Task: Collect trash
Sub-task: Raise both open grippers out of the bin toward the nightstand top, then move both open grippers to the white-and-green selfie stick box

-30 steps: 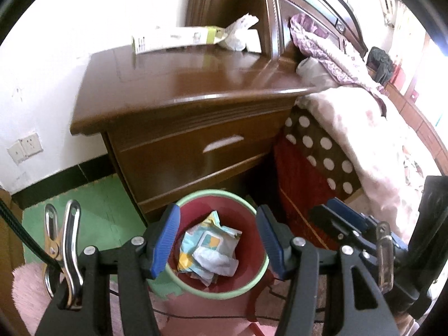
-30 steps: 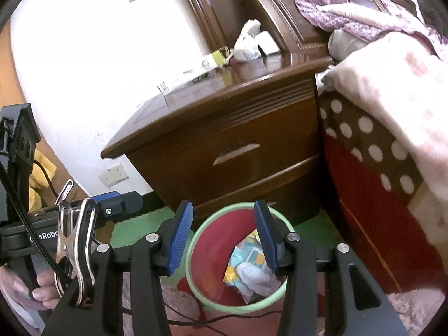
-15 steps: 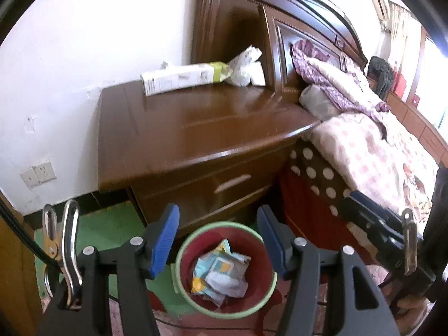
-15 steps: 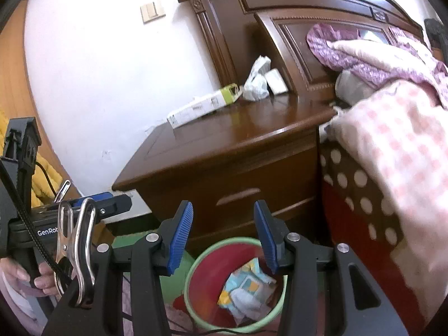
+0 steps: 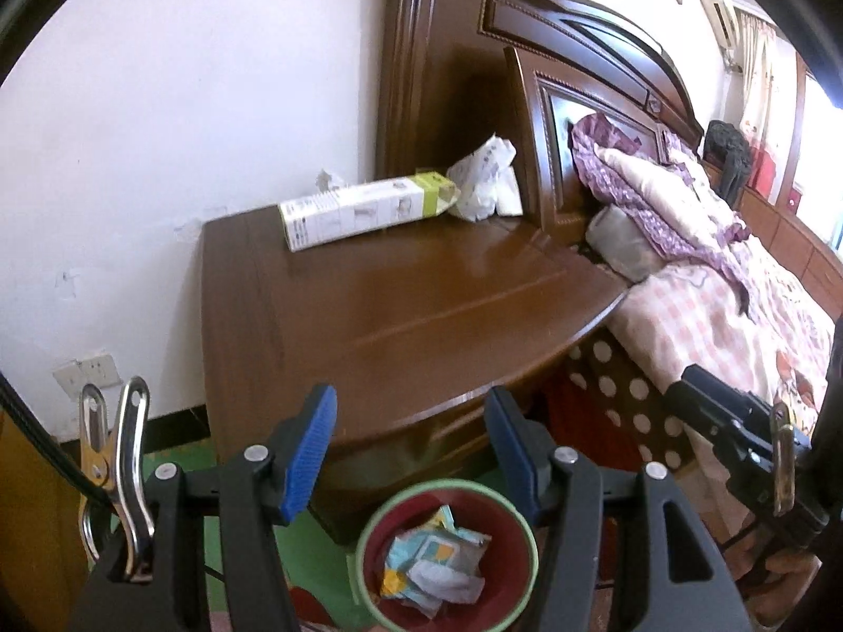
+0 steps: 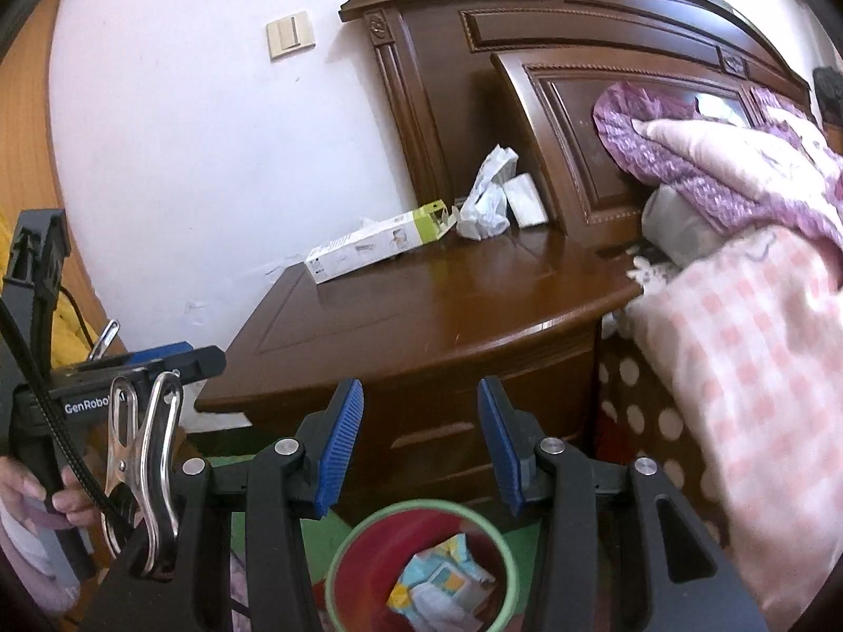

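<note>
Black claw (image 5: 411,453) arms, blue ribbed pads (image 5: 308,453), silver screws.

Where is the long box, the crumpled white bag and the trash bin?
long box (image 5: 358,210), left wrist view, middle of its white side.
crumpled white bag (image 5: 482,179), left wrist view, its bunched middle.
trash bin (image 5: 363,537), left wrist view, left part of its green rim.

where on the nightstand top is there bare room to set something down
The front and middle of the nightstand top are bare, from the curved front edge back to the long white carton. The back strip is crowded: the carton, crumpled white wrappers against the headboard. The right edge meets the pink bedding.
</note>
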Available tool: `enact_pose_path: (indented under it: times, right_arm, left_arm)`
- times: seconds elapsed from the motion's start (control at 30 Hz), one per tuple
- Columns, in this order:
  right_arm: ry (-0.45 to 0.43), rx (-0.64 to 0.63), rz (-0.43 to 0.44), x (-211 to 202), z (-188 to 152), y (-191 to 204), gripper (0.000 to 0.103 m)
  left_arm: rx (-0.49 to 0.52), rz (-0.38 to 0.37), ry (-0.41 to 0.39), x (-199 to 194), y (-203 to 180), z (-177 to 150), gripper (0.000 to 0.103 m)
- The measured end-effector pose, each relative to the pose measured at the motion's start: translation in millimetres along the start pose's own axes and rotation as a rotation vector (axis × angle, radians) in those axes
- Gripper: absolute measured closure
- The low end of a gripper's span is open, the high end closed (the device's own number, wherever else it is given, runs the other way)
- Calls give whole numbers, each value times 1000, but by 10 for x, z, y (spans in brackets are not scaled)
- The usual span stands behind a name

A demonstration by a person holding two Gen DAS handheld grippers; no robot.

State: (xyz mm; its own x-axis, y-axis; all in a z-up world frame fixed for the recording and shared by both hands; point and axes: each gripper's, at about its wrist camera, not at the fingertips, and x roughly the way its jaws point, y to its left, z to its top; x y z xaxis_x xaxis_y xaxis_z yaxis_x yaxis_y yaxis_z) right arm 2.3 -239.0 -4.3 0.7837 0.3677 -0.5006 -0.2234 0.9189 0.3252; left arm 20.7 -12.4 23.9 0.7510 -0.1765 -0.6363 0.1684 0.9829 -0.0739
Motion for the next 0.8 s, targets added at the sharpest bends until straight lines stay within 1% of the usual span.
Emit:
enact_pose_path:
  times: [0.2,0.57,0.67,0.8]
  right_arm:
    - [-14,-23,-21,112,256,-85,56]
    - [-71,-18,-40,354,713,-399,57]
    - [-62,-21,-43,460,814,-452,56]
    - [-46,-47,-55,610,922,-476,56]
  left_arm:
    - [0,-18,-2,140,-90,253,41]
    - [65,-25,-34,576,-485,778,41]
    - [66,-12,-49,695,-505,914,41]
    - [58,9,-52,864,-421,1052,41]
